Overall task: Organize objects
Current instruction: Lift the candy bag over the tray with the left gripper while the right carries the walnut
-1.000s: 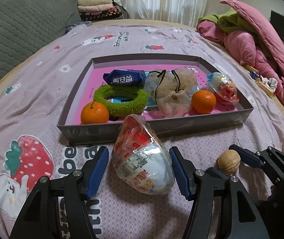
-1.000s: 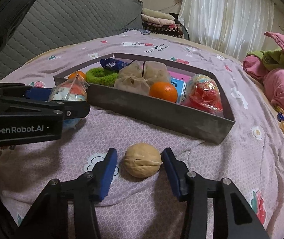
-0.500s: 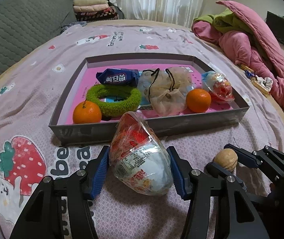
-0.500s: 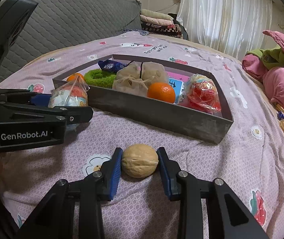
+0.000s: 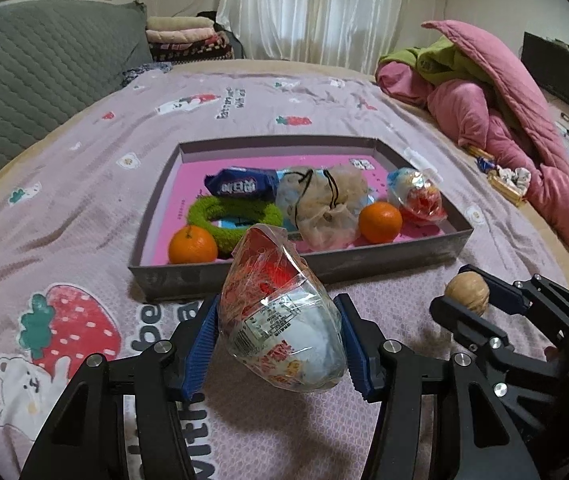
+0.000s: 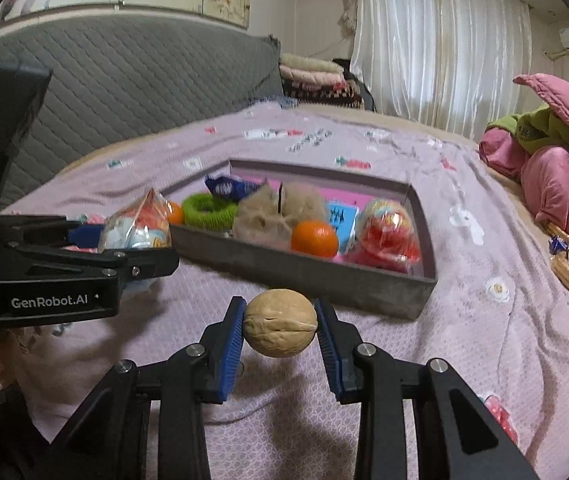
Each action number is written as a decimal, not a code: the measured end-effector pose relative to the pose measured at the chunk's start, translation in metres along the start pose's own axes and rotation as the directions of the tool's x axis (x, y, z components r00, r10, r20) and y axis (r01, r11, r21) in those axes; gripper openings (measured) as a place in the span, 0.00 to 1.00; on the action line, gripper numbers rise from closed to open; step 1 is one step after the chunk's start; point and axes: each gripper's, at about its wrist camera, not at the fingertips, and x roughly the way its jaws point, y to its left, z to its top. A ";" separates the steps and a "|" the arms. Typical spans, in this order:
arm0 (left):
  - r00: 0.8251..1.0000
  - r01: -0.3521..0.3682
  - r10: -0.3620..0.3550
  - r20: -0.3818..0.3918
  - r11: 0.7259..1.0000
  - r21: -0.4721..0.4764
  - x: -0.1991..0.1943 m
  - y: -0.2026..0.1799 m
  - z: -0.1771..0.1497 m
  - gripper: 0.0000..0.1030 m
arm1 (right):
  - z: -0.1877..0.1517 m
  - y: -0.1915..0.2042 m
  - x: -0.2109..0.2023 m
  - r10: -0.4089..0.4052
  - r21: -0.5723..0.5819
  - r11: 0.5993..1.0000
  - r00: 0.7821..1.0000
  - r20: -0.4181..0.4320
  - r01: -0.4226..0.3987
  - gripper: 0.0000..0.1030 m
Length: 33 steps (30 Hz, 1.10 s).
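Tongs both loaded: my left gripper point(image 5: 278, 340) clamps the crinkly clear-wrapped snack packet point(image 5: 280, 312), my right gripper point(image 6: 280, 334) the tan walnut point(image 6: 280, 322), each lifted for the grey tray point(image 5: 304, 268) ahead.

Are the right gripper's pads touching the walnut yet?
Touching. The right wrist view shows the right gripper with both blue pads pressed against the sides of the walnut, no gap either side, and the walnut off the bedsheet.
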 end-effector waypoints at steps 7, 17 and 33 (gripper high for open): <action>0.999 -0.005 0.005 0.051 1.000 -0.001 -0.022 0.003 0.010 0.57 | 0.015 0.001 -0.019 0.001 -0.002 1.000 0.998 0.068 -0.001 0.35; 0.995 0.009 -0.010 0.102 1.000 0.016 -0.039 -0.007 0.033 0.57 | 0.045 -0.012 -0.037 -0.035 -0.010 0.999 0.989 0.145 0.036 0.35; 0.989 -0.010 0.005 0.146 0.999 0.037 -0.022 -0.016 0.073 0.57 | 0.090 -0.035 -0.017 -0.064 -0.042 0.997 0.984 0.166 0.072 0.35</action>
